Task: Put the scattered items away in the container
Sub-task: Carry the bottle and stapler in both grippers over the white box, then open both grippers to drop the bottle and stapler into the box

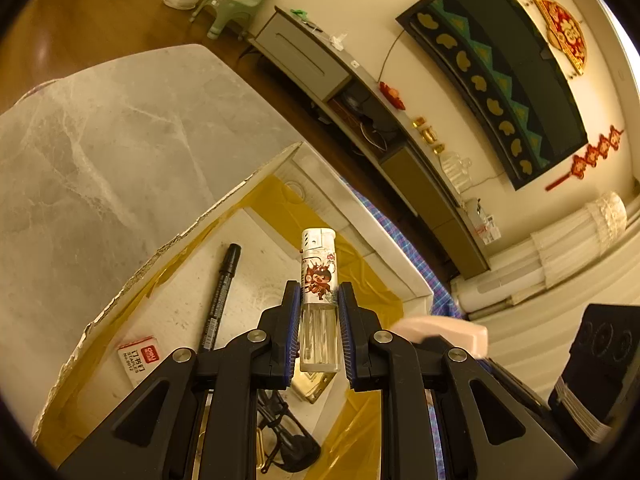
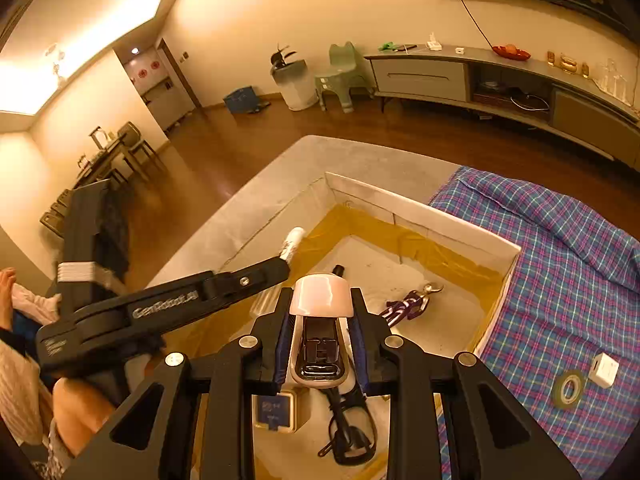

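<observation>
My left gripper point(image 1: 319, 286) is shut on a white lighter point(image 1: 318, 264) with a red cartoon print, held upright over the white box point(image 1: 352, 224) lined with yellow tape. My right gripper point(image 2: 321, 292) is shut on a pink and white stapler point(image 2: 320, 344), also above the box interior. In the right wrist view the left gripper point(image 2: 282, 266) reaches in from the left with the lighter point(image 2: 292, 242) sticking out. Inside the box lie a black pen point(image 1: 222, 292), a staples packet point(image 1: 140, 358), a purple toy figure point(image 2: 412, 302), a small blue-topped case point(image 2: 276, 408) and a black cable point(image 2: 348, 428).
The box stands on a grey marble table point(image 1: 100, 140). A blue plaid cloth point(image 2: 560, 260) to the right carries a tape roll point(image 2: 568, 388) and a white cube point(image 2: 604, 368). A person's leg point(image 2: 76, 412) shows at the left. A long cabinet point(image 2: 480, 76) lines the far wall.
</observation>
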Available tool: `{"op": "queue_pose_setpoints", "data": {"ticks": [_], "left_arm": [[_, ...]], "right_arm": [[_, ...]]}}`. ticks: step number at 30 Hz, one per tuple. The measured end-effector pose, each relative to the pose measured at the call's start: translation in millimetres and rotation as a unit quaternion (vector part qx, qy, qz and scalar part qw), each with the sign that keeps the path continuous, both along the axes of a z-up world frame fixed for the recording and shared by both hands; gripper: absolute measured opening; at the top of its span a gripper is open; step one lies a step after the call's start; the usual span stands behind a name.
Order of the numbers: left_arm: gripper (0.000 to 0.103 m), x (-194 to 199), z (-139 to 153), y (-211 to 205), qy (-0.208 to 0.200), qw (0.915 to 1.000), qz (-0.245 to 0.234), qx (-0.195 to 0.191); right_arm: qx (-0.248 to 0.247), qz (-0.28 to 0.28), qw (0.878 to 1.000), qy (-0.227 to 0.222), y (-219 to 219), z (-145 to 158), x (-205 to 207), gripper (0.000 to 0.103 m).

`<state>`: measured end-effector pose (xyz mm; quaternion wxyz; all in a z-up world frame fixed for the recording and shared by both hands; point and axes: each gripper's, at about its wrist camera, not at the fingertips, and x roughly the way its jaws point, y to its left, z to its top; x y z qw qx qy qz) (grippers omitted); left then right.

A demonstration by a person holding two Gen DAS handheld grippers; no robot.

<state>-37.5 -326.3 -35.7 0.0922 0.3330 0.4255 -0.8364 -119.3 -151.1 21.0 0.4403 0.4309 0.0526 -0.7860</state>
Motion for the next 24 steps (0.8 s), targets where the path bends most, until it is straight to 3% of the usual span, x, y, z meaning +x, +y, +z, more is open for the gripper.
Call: {"op": "queue_pose_setpoints", "data": {"ticks": [20, 21, 23, 24], "left_arm": [[0.02, -13.9, -28.3, -16.9, -0.054, 0.9979, 0.02, 0.03], [0.024, -13.8, -29.4, -17.1, -0.058, 0.9976, 0.022, 0.032], [0.04, -11.7, -30.5, -18.0, -0.058, 0.9973, 0.026, 0.038], [0.042, -10.5, -30.3, -18.4, -0.056, 0.9972, 0.025, 0.043]], "right_arm": [[0.12, -0.005, 0.993, 0.014, -67.5, -30.9, -33.9, 0.028], [0.124, -0.007, 0.992, 0.013, -68.9, -32.9, -35.7, 0.028], [0.13, -0.011, 0.991, 0.01, -71.3, -38.0, -40.4, 0.029], [0.131, -0.016, 0.991, 0.01, -71.1, -39.2, -42.2, 0.029]]}}
